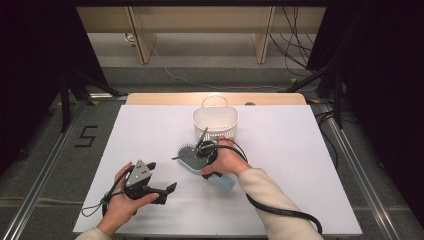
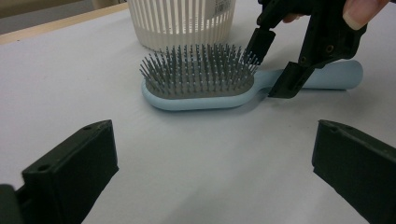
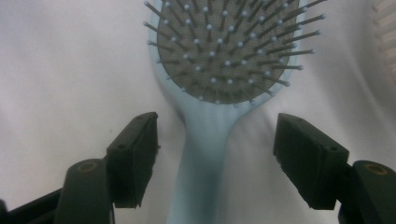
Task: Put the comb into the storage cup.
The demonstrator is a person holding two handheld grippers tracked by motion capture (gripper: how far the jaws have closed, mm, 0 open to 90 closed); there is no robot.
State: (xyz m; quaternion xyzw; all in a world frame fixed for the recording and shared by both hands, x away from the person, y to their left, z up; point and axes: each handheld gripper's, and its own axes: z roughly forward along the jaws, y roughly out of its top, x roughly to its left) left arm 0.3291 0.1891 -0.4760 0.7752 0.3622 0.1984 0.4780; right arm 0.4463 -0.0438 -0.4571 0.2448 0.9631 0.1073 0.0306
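- The hairbrush lies flat on the white table, bristles up, just in front of the basket. Its long axis runs from the bristled head, nearest the basket, back along the handle towards you and your right.
- Your right gripper sits over the neck of that handle, looking straight along its length. One jaw stands on each side of the handle, with bare table showing between each pad and the plastic. The jaws are partly apart and grip nothing yet.
- Squeezing across the narrow handle is what matters here. It sits about midway between the pads, so I judge the squeeze will meet it squarely.
- From the left gripper view, the right gripper's pads seem to reach table level beside the handle, though the angle makes that hard to confirm.
- Your left gripper rests well apart at the near left, jaws wide and empty, pointing towards the brush. Your right hand is much the nearer.
- The brush body is smooth pale-blue plastic with an oval head. A grey cushion pad carries thin, ball-tipped pins. The handle looks slick and rounded, so it could slip or roll under a light pinch.
- The basket is white slatted plastic with a loop handle, standing upright with its top open.
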